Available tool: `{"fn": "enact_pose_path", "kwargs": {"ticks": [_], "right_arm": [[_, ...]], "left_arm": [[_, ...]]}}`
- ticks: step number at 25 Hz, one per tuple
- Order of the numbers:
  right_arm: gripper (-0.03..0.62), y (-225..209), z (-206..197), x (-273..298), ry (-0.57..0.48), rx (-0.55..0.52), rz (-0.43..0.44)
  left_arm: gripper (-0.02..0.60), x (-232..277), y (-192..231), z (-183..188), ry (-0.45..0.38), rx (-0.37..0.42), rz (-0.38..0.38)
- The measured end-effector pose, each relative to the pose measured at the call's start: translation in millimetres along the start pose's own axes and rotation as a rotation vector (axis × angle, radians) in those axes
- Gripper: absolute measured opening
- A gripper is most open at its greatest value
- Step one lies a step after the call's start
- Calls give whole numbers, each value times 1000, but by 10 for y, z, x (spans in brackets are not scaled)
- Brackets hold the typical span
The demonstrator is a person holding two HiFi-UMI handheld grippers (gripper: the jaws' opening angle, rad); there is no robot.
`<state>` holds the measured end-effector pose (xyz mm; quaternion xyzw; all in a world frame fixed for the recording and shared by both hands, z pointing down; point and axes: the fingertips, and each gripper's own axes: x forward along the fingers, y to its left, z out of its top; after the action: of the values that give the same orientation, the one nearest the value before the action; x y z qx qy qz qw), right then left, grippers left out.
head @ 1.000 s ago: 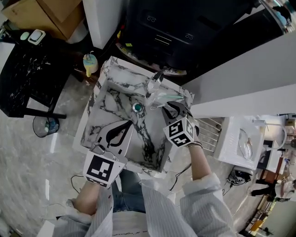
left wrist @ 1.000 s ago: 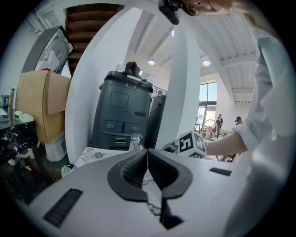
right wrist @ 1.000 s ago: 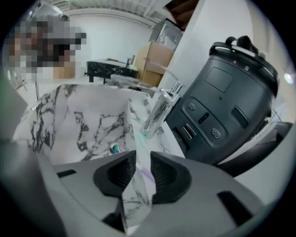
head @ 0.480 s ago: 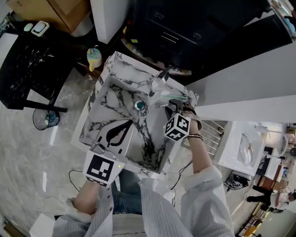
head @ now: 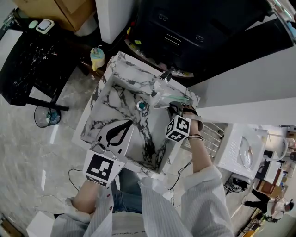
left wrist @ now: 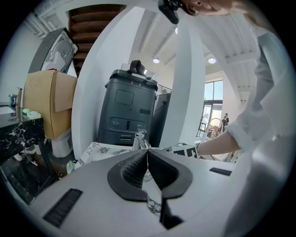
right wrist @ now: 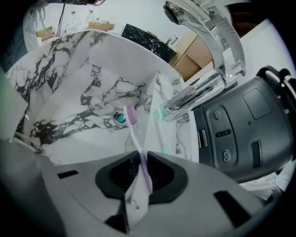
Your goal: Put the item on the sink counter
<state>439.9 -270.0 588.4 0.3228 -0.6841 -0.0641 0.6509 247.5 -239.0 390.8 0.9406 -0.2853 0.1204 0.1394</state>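
Observation:
A pink toothbrush [right wrist: 135,134] stands between the pads of my right gripper [right wrist: 141,172], head pointing out over the marble sink basin [right wrist: 69,97]. The jaws are closing and the pads press on its handle. In the head view this gripper [head: 175,109] hovers at the sink's right rim, just below the clear faucet [head: 162,81]. A green toothbrush [right wrist: 161,129] lies on the narrow counter strip [right wrist: 178,132] beside the faucet base. My left gripper [head: 118,132] hangs over the basin's near side, its jaws shut on nothing [left wrist: 147,162].
The drain [head: 141,106] sits mid-basin. A dark grey machine [head: 185,28] stands right behind the sink. A black marble table [head: 27,60], a waste bin [head: 46,115], a small yellow bottle [head: 97,57] and a cardboard box [head: 60,14] lie to the left.
My right gripper has shifted a little toward the sink's right rim near the faucet. The left gripper has stayed in place.

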Motion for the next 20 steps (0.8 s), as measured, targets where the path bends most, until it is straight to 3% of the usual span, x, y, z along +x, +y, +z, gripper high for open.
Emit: {"fn": "enact_pose_path", "kwargs": {"ticks": [4,20], "right_arm": [[36,4,66,-32,4,-70,-16],[31,-125,522,-706,-102,73,-89]], "left_arm": [[16,-40,-9,39,-8,6,2],[16,-408,-163,240,-98,29,6]]}}
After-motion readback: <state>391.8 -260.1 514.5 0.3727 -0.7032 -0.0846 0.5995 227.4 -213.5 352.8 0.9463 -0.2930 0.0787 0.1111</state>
